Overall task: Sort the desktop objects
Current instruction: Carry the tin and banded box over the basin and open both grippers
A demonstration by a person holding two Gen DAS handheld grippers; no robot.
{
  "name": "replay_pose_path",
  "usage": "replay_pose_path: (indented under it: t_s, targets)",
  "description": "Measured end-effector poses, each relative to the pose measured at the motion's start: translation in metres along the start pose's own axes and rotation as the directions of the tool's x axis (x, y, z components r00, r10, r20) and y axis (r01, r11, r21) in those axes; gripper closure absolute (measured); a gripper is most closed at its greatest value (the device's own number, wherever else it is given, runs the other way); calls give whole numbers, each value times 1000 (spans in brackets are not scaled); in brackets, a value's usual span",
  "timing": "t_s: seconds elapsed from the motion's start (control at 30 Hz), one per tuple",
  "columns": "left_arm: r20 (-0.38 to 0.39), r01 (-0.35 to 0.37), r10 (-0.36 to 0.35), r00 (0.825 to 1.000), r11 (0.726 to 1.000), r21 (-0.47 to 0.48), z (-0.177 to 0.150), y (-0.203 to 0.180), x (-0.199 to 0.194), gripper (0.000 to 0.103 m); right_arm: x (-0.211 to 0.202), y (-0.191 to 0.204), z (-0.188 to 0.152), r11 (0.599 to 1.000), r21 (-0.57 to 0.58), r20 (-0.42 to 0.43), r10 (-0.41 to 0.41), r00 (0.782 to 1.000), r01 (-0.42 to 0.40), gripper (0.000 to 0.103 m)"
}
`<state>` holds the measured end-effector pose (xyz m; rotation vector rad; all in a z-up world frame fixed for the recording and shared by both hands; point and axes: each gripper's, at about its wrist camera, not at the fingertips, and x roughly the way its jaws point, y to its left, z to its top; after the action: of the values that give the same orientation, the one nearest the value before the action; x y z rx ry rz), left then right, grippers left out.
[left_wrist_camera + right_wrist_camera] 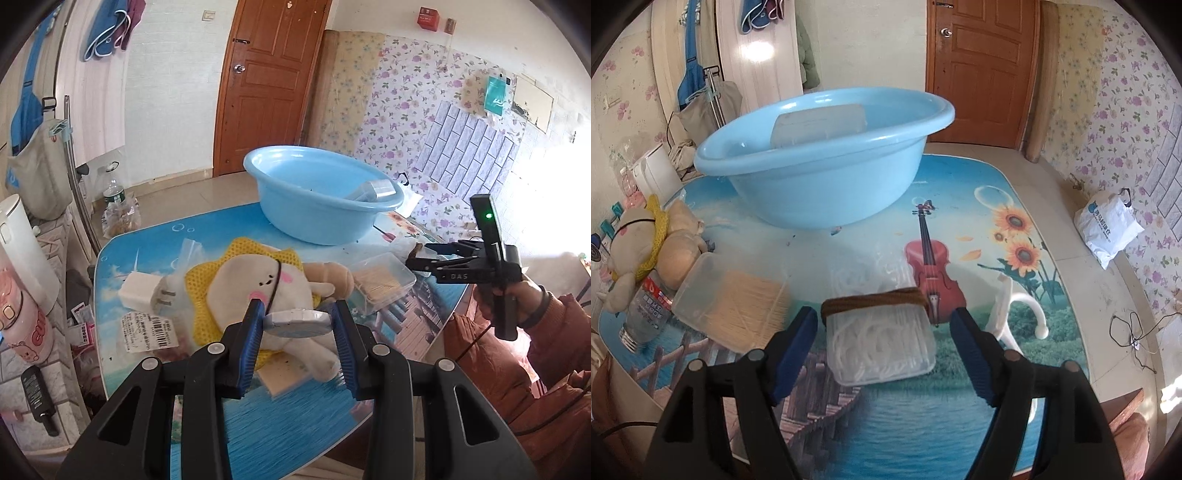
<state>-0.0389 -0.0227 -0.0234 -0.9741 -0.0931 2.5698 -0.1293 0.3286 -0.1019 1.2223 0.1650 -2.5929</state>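
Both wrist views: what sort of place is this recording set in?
Probably a lived-in room at home, not a lab: a wooden door, floral wallpaper, clothes hanging on the wall, and a picture-printed table holding a blue basin and plush toy.

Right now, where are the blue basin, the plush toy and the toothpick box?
blue basin [798, 192], right wrist view, outer wall.
plush toy [251, 280], left wrist view, face.
toothpick box [738, 310], right wrist view, lid.

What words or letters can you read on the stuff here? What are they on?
"DAS" on the black right gripper.
"GU", cut off, on the pink cartoon cup.
White label with barcode on the table: print too small to read.
Red label on the clear bottle: blurred.
Blue print on the white bag: unreadable.
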Motion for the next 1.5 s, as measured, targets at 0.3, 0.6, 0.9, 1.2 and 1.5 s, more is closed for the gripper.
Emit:
replay_pose_path:
  t_s: [0.3, 0.6, 0.9, 1.2, 1.5]
  targets:
    - [1, -15, 15, 1000, 999, -32, 6, -3, 3, 66, -6, -10, -1, 997, 51, 27, 52, 998, -53, 46]
    - [-8, 15, -15, 1000, 1000, -19, 19, -12, 14, 66, -48, -33, 11, 990, 130, 91, 52, 995, -63, 46]
    - [-14, 28, -28, 1000, 999, 23, 44, -24, 24, 66, -67, -32, 26, 982, 151, 171, 89, 981, -116, 46]
    - [4, 31, -31, 1000, 998, 49, 84, -30, 40, 66, -61, -15, 59, 980, 95, 218, 150, 964, -174, 46]
    - [-3, 59, -59, 998, 994, 92, 119, -47, 83, 66, -37, -12, 72, 983, 76, 192, 148, 970, -166, 46]
